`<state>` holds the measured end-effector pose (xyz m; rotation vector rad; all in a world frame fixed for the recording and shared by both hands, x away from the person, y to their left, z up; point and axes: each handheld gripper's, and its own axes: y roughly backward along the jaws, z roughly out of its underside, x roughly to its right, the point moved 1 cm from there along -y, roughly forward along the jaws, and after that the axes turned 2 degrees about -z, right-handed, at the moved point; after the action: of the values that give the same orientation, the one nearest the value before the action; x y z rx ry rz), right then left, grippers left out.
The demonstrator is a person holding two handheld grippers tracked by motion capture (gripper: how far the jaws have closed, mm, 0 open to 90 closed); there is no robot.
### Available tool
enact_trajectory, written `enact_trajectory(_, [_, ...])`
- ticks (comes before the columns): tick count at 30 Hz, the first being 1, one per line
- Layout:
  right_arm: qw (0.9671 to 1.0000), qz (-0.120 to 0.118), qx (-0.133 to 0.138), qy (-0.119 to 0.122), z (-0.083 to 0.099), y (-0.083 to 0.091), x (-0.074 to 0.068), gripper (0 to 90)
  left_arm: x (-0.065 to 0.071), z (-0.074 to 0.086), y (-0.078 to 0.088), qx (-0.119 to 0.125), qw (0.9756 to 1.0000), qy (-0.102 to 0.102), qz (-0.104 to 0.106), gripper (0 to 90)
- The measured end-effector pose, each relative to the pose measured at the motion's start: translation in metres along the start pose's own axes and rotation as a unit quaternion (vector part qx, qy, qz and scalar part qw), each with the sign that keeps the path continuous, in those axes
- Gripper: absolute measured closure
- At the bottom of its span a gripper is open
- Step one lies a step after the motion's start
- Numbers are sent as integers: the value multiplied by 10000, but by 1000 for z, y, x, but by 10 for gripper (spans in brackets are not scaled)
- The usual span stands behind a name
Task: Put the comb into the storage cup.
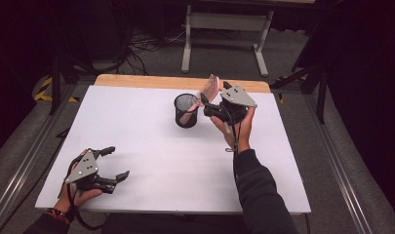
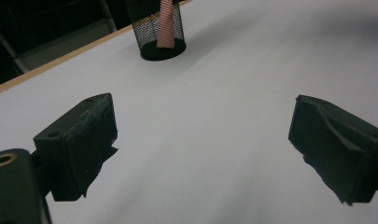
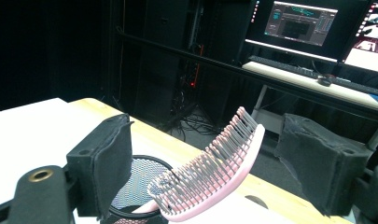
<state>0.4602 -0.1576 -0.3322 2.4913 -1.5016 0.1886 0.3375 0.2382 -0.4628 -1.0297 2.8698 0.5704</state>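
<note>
A pink hairbrush [image 1: 208, 92] stood tilted with its handle down inside the black mesh cup [image 1: 186, 111], its bristled head leaning out over the rim toward the right gripper [image 1: 208, 108]. That gripper hovered just beside the cup with its jaws spread on either side of the brush head, gripping nothing. The left gripper [image 1: 116, 163] sat well apart from the cup, near the table's [image 1: 156, 161] front edge, its jaws wide and empty.

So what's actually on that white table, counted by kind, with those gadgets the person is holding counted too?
Black mesh cup: 1
Pink hairbrush, handle down in the cup, head leaning out over the rim: 1
Hand-held gripper: 2, the left hand-held gripper with jaws apart over bare table, the right hand-held gripper with jaws apart either side of the brush
Total: 4
</note>
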Motion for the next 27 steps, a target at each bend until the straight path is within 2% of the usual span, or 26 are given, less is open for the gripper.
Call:
enact_trajectory(9, [10000,-84,-42,9,2,5,0,192,0,0,-1,-23,10000,-17,32,89])
enact_trajectory(27, [9996,-231,56,137,-1,19,-5,191,1,0,-1,-19,10000,-21,30,89])
